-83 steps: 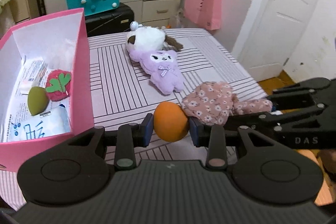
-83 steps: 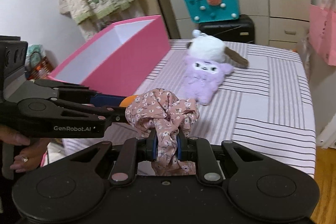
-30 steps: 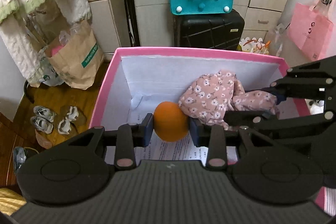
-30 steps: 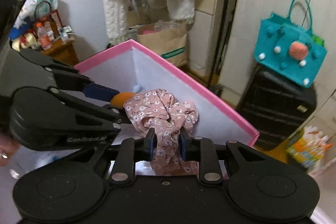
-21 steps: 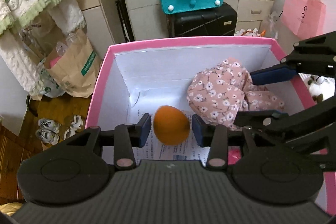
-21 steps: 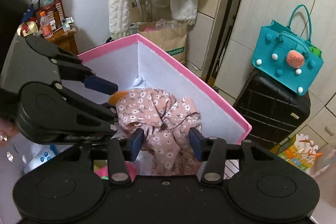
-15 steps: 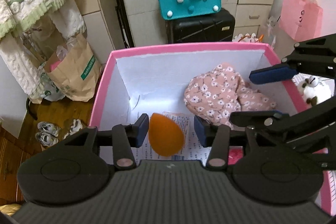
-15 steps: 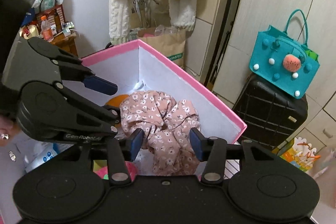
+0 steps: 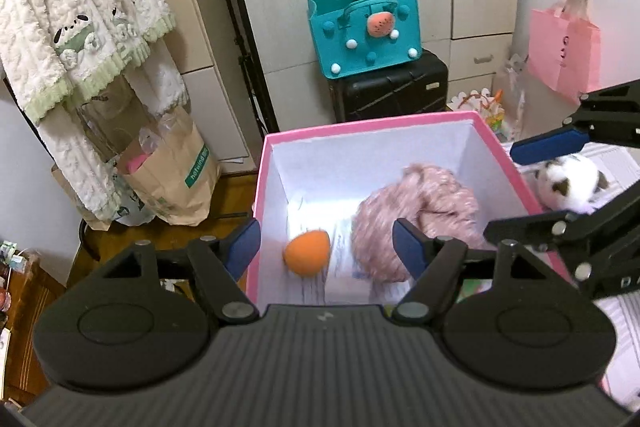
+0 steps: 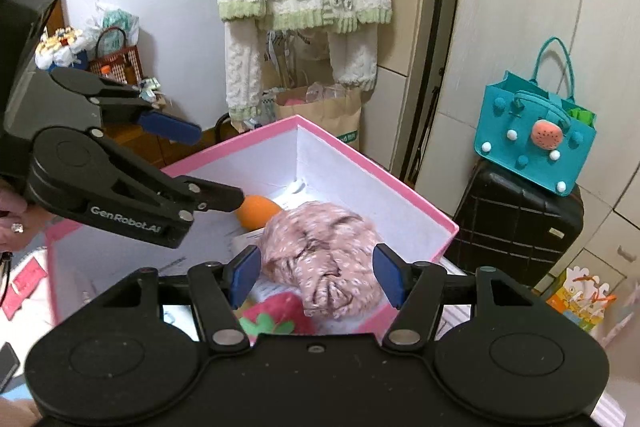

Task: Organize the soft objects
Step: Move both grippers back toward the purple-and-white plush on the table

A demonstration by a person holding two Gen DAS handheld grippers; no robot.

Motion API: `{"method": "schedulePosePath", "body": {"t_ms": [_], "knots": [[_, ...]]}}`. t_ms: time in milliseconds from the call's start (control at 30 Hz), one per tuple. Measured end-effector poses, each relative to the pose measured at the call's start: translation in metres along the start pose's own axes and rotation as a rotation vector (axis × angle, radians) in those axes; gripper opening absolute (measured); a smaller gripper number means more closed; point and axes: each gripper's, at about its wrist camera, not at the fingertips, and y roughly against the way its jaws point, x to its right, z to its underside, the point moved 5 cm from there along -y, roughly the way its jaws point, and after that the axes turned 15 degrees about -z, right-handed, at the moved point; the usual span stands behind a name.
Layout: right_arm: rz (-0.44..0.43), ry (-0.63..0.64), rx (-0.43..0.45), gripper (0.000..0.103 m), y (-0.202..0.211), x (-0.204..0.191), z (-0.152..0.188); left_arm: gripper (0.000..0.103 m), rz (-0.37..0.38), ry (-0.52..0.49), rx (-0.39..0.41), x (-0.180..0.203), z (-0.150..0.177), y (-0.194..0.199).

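A pink box point(image 9: 372, 121) with a white inside holds an orange egg-shaped sponge point(image 9: 307, 252) and a pink floral cloth bundle point(image 9: 416, 211). My left gripper point(image 9: 326, 247) is open and empty above the box, over the sponge. My right gripper point(image 10: 316, 273) is open and empty above the cloth bundle point(image 10: 320, 259); the sponge point(image 10: 256, 211) lies behind it. A red strawberry plush point(image 10: 276, 317) lies in the box point(image 10: 372, 167) near the front. A white plush point(image 9: 568, 183) lies on the table beyond the box's right wall.
A teal felt bag point(image 9: 364, 27) sits on a black suitcase point(image 9: 388, 87) behind the box. A paper bag point(image 9: 172, 167) and hanging knitwear point(image 9: 80, 27) are to the left. A pink bag point(image 9: 564, 51) hangs at the right.
Both grippers opened over the box. The orange sponge and the floral cloth dropped into it. Both grippers have risen and pulled back a little.
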Motion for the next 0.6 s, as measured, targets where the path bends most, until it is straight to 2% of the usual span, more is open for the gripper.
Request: {"method": "schedulePosePath", "body": {"t_ms": [300,600], "knots": [[0.036,-0.017,0.053,0.067,0.051,-0.034,0.013,0.076,0.029,-0.008,-0.002,-0.007,0.017,0.051],[-0.010,-0.045,0.098,0.067,0.106,-0.073,0.028,0.087,0.057,-0.064,0.006,0.000,0.036,0.103]]}}
